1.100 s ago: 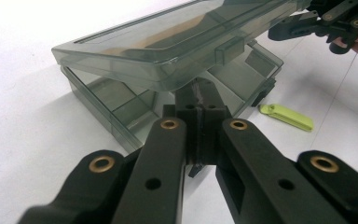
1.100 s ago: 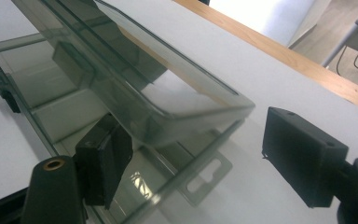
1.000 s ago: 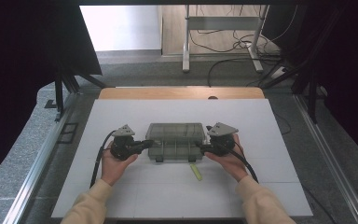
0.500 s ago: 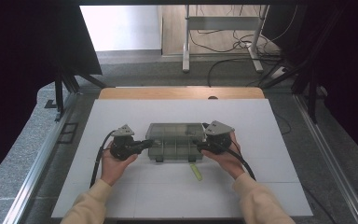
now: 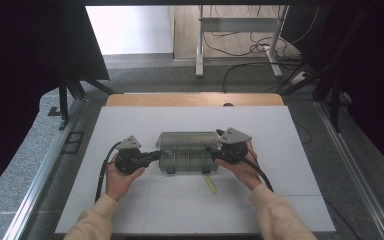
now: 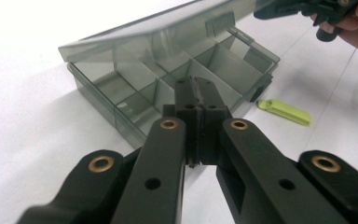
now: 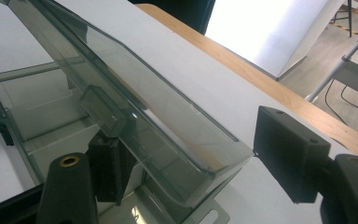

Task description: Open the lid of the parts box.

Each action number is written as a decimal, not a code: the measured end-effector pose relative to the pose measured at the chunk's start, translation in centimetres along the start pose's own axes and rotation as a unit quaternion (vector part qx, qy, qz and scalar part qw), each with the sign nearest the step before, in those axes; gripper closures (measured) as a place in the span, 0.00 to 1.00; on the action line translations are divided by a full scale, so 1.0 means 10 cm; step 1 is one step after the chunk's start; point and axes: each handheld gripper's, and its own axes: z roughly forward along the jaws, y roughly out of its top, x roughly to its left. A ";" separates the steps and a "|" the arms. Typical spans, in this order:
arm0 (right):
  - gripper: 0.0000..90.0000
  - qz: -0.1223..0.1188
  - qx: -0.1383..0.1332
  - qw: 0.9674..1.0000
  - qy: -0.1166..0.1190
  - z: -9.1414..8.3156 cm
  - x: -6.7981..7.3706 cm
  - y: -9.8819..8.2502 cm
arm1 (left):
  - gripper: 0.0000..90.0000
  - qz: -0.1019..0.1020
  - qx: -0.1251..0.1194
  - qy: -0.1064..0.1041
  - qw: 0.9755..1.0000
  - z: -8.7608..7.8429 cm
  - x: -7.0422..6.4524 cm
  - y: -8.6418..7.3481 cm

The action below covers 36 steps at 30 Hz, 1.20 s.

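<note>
Our hands: we hold one pair of tongs in each hand at the near side of the white table (image 5: 130, 210), forearms coming in from the near edge.
Left tongs (image 6: 196, 93): pressed together with nothing between them, tips resting at the box's left end; in the high view they (image 5: 152, 156) sit against that end, as if bracing it.
Right tongs (image 7: 191, 154): spread, one jaw under the raised lid and the other outside it. The jaws have just been closing a little, with the lid's edge between them, yet we see a gap at the outer jaw, so we judge it not pinched.
Green stick (image 5: 210, 184): a small yellow-green piece lies on the table just in front of the box, apart from it.
Box (image 5: 187, 151): the clear grey compartment box sits mid-table between the two tongs; its compartments look empty as far as we can see.
Lid (image 7: 121, 88): tilted up off the base, hinged at the far side, with the right tongs at its right end.
What has changed: compared with a second ago, the right tongs have edged in on the lid's end.
What it means: we judge the work to be lifting the lid open, and it is partway; a firm hold on the lid comes next.
Beyond: a wooden strip (image 5: 195, 99) edges the table's far side.
</note>
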 end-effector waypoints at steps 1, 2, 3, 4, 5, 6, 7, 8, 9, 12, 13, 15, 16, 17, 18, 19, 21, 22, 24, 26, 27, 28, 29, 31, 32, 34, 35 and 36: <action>0.35 0.000 -0.001 1.000 0.000 0.00 0.00 0.00 | 1.00 0.001 0.002 0.000 1.000 -0.01 0.00 -0.01; 0.35 0.000 -0.002 1.000 0.000 0.00 -0.01 0.00 | 0.99 0.000 0.002 0.000 1.000 -0.01 -0.01 -0.02; 0.35 0.003 -0.004 1.000 0.001 0.00 -0.01 0.01 | 0.98 0.002 0.003 0.000 1.000 -0.01 -0.01 -0.03; 0.35 0.004 -0.005 1.000 0.000 0.00 -0.01 0.01 | 0.98 0.004 0.005 0.004 1.000 -0.02 -0.02 -0.06; 0.35 0.005 -0.006 1.000 -0.001 0.00 -0.02 0.01 | 0.98 0.006 0.007 0.007 1.000 -0.03 -0.03 -0.07; 0.35 0.005 -0.006 1.000 -0.001 0.00 -0.02 0.01 | 0.97 0.006 0.007 0.007 1.000 -0.03 -0.03 -0.07; 0.36 0.006 -0.006 1.000 -0.001 0.01 -0.03 0.02 | 0.95 0.010 0.009 0.013 1.000 -0.04 -0.03 -0.10; 0.36 0.007 -0.007 1.000 -0.001 0.01 -0.03 0.02 | 0.94 0.010 0.011 0.017 1.000 -0.05 -0.04 -0.12; 0.36 0.008 -0.009 1.000 -0.001 0.01 -0.03 0.03 | 0.91 0.010 0.012 0.020 1.000 -0.05 -0.03 -0.13; 0.36 0.010 -0.012 1.000 -0.001 0.01 -0.05 0.05 | 0.75 0.010 0.008 0.027 1.000 -0.06 -0.03 -0.17; 0.36 0.010 -0.012 1.000 -0.001 0.01 -0.05 0.05 | 0.75 0.013 0.006 0.030 0.999 -0.07 -0.04 -0.18; 0.37 0.011 -0.015 1.000 -0.001 0.02 -0.07 0.06 | 0.58 0.019 0.012 0.034 0.999 -0.07 -0.05 -0.19; 0.37 0.013 -0.015 1.000 -0.001 0.02 -0.08 0.06 | 0.53 0.021 0.013 0.038 0.999 -0.07 -0.05 -0.19; 0.37 0.015 -0.017 1.000 0.000 0.03 -0.08 0.07 | 0.49 0.021 0.013 0.038 0.999 -0.07 -0.05 -0.19; 0.37 0.016 -0.018 1.000 0.000 0.03 -0.09 0.08 | 0.44 0.022 0.012 0.042 0.999 -0.07 -0.06 -0.20; 0.37 0.016 -0.018 1.000 -0.001 0.03 -0.10 0.08 | 0.41 0.023 0.014 0.048 0.998 -0.08 -0.07 -0.21; 0.37 0.018 -0.021 1.000 -0.001 0.04 -0.11 0.10 | 0.36 0.023 0.015 0.054 0.998 -0.09 -0.07 -0.23; 0.38 0.020 -0.023 1.000 -0.001 0.04 -0.12 0.10 | 0.34 0.021 0.017 0.056 0.998 -0.09 -0.06 -0.24; 0.38 0.020 -0.024 1.000 -0.001 0.04 -0.13 0.11 | 0.30 0.020 0.019 0.058 0.998 -0.09 -0.05 -0.25; 0.38 0.028 -0.029 0.999 0.003 0.05 -0.15 0.11 | 0.28 0.017 0.028 0.062 0.998 -0.08 -0.04 -0.29; 0.38 0.028 -0.029 0.999 0.002 0.05 -0.16 0.12 | 0.27 0.017 0.028 0.062 0.998 -0.08 -0.04 -0.29; 0.38 0.029 -0.030 0.999 0.002 0.06 -0.17 0.13 | 0.26 0.018 0.031 0.064 0.997 -0.07 -0.04 -0.30; 0.39 0.031 -0.031 0.999 0.002 0.06 -0.18 0.13 | 0.26 0.018 0.031 0.064 0.997 -0.07 -0.04 -0.30; 0.39 0.034 -0.034 0.999 0.004 0.07 -0.19 0.14 | 0.26 0.021 0.034 0.064 0.997 -0.06 -0.04 -0.30; 0.39 0.034 -0.034 0.999 0.004 0.07 -0.19 0.14 | 0.26 0.021 0.034 0.064 0.997 -0.06 -0.04 -0.30; 0.40 0.039 -0.036 0.999 0.006 0.08 -0.22 0.15 | 0.26 0.022 0.037 0.064 0.997 -0.05 -0.04 -0.31; 0.40 0.039 -0.036 0.999 0.006 0.08 -0.22 0.15 | 0.26 0.023 0.039 0.065 0.997 -0.04 -0.04 -0.31; 0.40 0.041 -0.038 0.998 0.007 0.09 -0.23 0.15 | 0.26 0.022 0.039 0.066 0.997 -0.04 -0.04 -0.32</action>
